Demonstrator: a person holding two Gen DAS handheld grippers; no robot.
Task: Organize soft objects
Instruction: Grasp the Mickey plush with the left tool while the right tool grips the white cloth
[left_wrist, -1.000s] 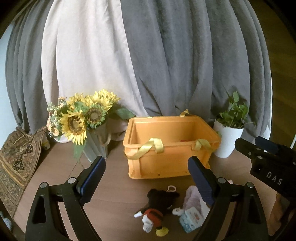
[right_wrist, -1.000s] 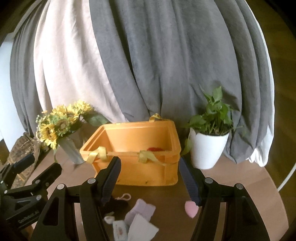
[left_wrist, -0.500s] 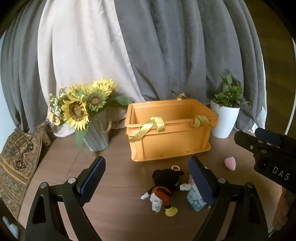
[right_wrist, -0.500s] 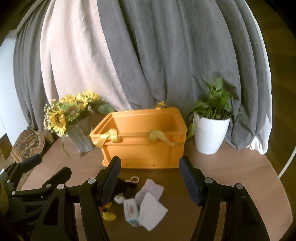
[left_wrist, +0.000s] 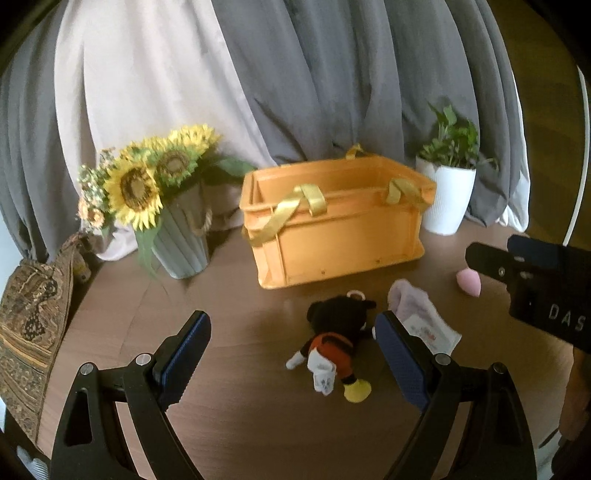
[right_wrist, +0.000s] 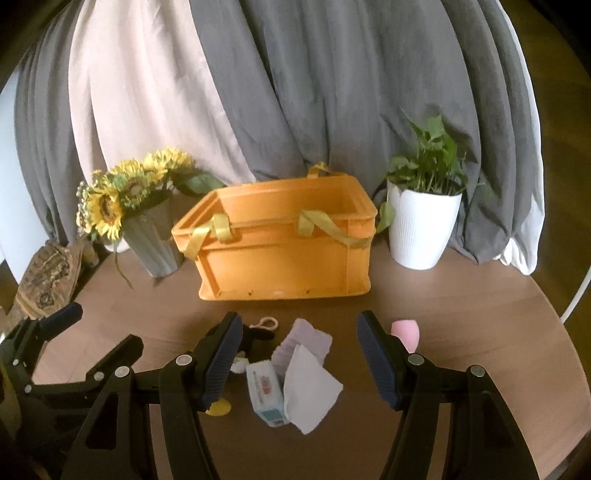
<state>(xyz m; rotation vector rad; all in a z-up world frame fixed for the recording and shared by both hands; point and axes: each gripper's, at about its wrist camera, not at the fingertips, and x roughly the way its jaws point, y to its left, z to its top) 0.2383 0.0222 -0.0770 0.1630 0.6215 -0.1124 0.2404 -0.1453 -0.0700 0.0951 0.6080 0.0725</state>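
- The left gripper (left_wrist: 291, 354), black-framed with blue ribbed pads, is seen with its jaws spread wide and nothing pressed between them; it is held above the brown round wooden table (left_wrist: 229, 310).
- A black plush mouse toy with red shorts and yellow shoes (left_wrist: 338, 339) lies on the table between and beyond the left pads, untouched.
- The right gripper (right_wrist: 297, 350) is likewise parted, with nothing clamped.
- Beyond the right gripper's pads a lilac knitted sock (right_wrist: 308, 341), a white folded cloth (right_wrist: 308, 387) and a small white-and-blue tissue packet (right_wrist: 264, 391) lie together in a loose pile, the cloth overlapping the packet and the sock.
- A pink egg-shaped makeup sponge (right_wrist: 404, 332) rests on the table just beside the right pad.
- An orange plastic crate with yellow ribbon handles (right_wrist: 284, 251) stands behind the soft items, near the table's back edge.
- The crate is flanked by a grey ribbed vase of sunflowers (left_wrist: 162, 206) and a white pot with a green plant (right_wrist: 423, 229).
- Grey and cream curtains (right_wrist: 258, 92) hang behind.
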